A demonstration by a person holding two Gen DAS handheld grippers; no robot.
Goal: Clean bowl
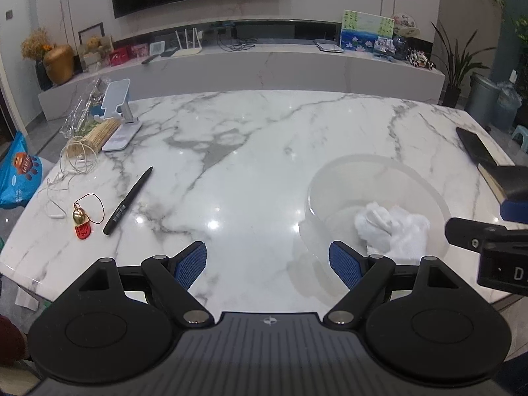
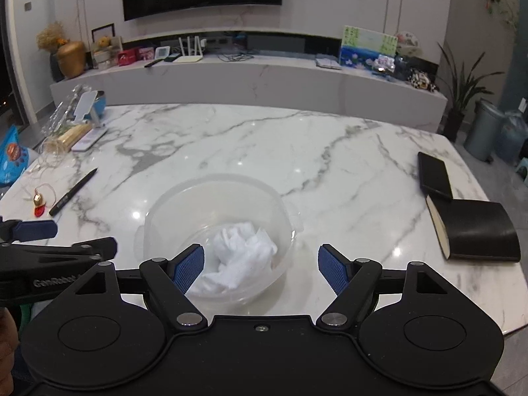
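Your right gripper [image 2: 260, 269], wide open and empty, is nearest the white cloth [image 2: 239, 255] lying straight ahead in the bowl [image 2: 158, 211]

A clear plastic bowl [image 2: 217, 231] stands upright on the white marble surface [image 2: 297, 151], well to the left of the black notebook [image 2: 475, 231]. A crumpled white cloth [image 2: 241, 257] lies inside the bowl, bunched against its near wall.

On the table [image 2: 297, 151] before me sits the bowl [image 2: 217, 198], a cloth [image 2: 242, 254] in it. Pen [image 2: 73, 192] lies left of it, notebooks [image 2: 475, 227] right (well apart).
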